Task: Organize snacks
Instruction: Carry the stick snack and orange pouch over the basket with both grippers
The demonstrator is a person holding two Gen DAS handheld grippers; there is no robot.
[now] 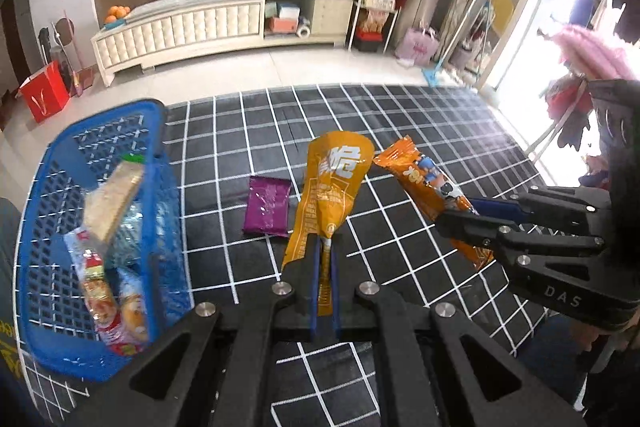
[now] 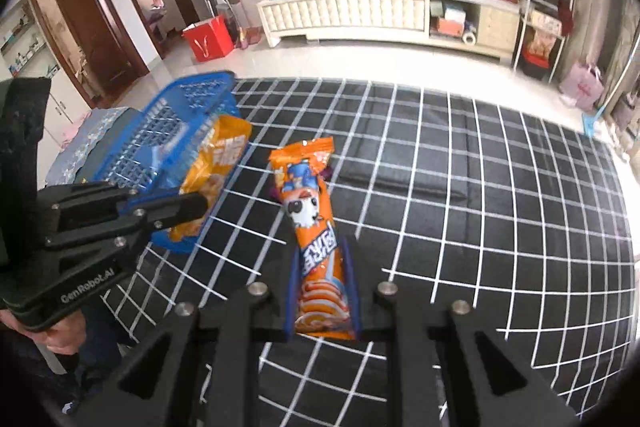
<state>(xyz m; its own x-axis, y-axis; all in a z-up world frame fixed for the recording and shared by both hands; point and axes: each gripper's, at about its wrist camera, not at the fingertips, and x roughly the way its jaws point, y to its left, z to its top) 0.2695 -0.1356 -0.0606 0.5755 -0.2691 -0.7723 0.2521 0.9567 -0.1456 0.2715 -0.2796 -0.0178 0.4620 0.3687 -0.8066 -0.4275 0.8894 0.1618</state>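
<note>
- Left wrist view: black white-gridded cloth (image 1: 400, 123) beneath, cream cabinet (image 1: 208, 23) behind.
- Left gripper (image 1: 325, 247) pinches a yellow-orange pouch (image 1: 332, 183) right of the blue basket (image 1: 52, 187).
- Right gripper (image 2: 322, 255) clamps an orange cartoon-printed snack bar (image 2: 310, 203).

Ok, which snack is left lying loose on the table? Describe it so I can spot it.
On the black grid-lined tablecloth, look just right of the blue basket. A small purple packet lies flat there. It is the only purple one; the two orange packets are held up in grippers.
</note>
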